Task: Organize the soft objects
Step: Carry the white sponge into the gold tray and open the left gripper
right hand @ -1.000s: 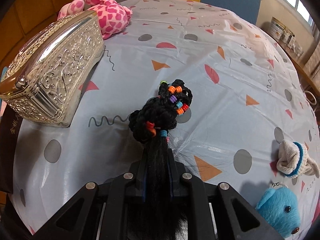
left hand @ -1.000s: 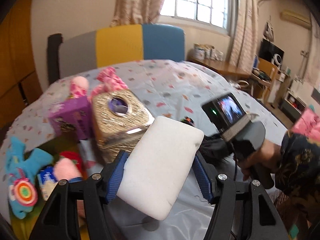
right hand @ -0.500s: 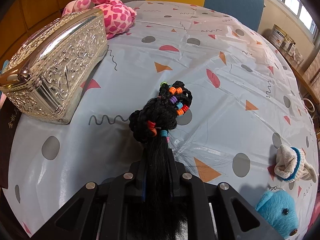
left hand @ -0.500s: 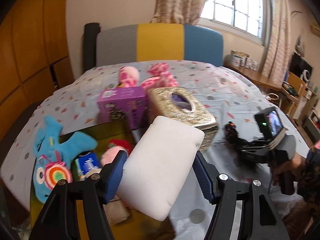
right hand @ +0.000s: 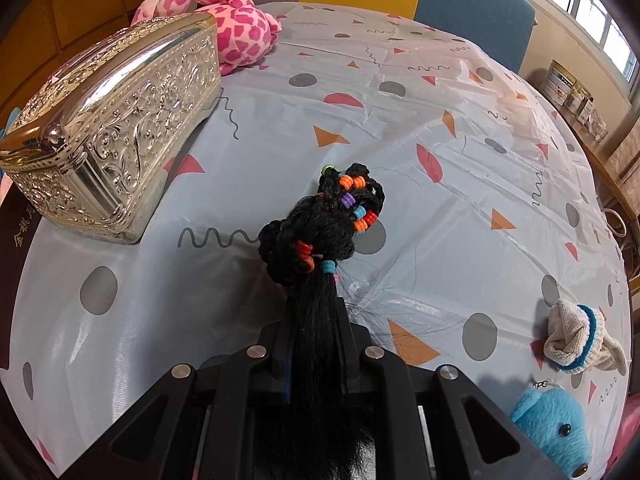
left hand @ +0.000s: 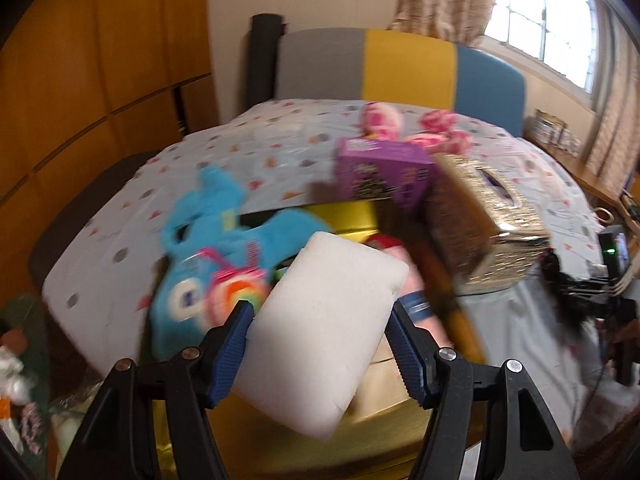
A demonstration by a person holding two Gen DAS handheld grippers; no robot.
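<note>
Swung leftward since the earlier frame, the left gripper [left hand: 320,332] is now carried over the yellow box [left hand: 352,216] of soft toys, where the blue plush [left hand: 224,248] lies. The white sponge [left hand: 324,328] is clamped between its blue pads, tilted, presumably for dropping in. The gripper is angled downward. The right gripper [right hand: 314,344] is kept motionless, closed on the black braided hairpiece [right hand: 320,240], whose beaded end rests on the table [right hand: 440,120].

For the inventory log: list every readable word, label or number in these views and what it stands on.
Dark box edge beside the silver tissue box: gold Chinese characters, first looks like "金", the rest cut off.
Purple box: print blurred, unreadable.
Tag on the blue plush: too small to read.
Nothing else legible.
</note>
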